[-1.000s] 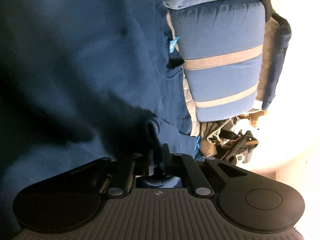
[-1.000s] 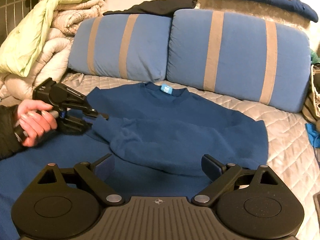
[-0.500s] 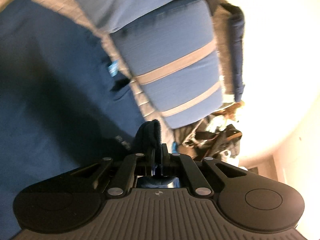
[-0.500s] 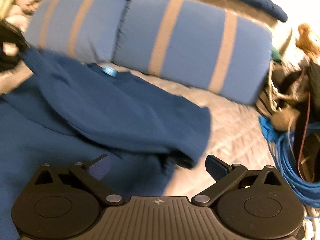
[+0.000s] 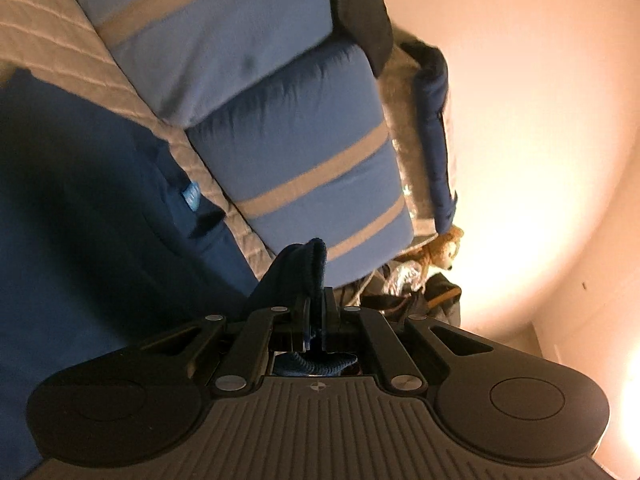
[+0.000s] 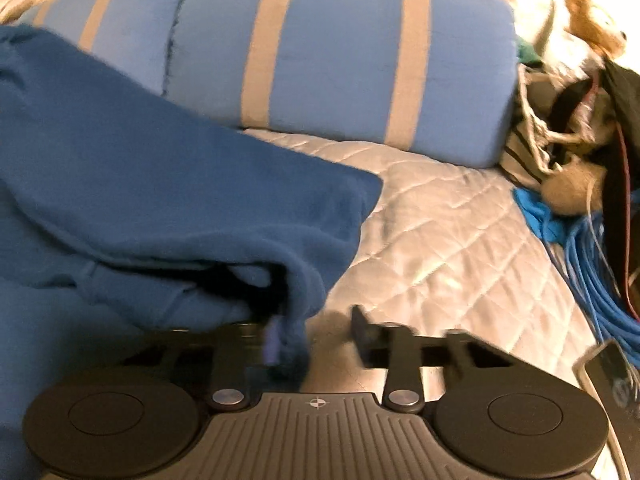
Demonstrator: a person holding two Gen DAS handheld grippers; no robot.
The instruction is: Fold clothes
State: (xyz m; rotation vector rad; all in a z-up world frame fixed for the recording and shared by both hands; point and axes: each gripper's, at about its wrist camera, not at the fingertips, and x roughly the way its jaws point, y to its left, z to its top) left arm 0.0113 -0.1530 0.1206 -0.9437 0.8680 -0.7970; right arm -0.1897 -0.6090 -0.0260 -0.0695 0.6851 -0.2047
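Note:
A dark blue sweater (image 6: 160,200) lies on the quilted bed cover (image 6: 440,240), with one part lifted and folded over the body. My left gripper (image 5: 316,320) is shut on the sweater's ribbed cuff (image 5: 308,264), held up above the sweater body (image 5: 80,240). My right gripper (image 6: 316,340) is low at the sweater's right folded edge. Its jaws are narrowed but still apart, and a bit of the blue fabric hangs against the left finger (image 6: 272,344). The right wrist view is blurred.
Two blue pillows with beige stripes (image 6: 340,60) stand behind the sweater. To the right are a plush toy (image 6: 592,20), bags and a bundle of blue cable (image 6: 592,272). A dark flat device (image 6: 608,368) lies at the bed's right edge.
The left gripper has lifted the cuff higher, pulling the sleeve over the body. The right gripper has moved right and down to the folded edge, and its jaws have narrowed.

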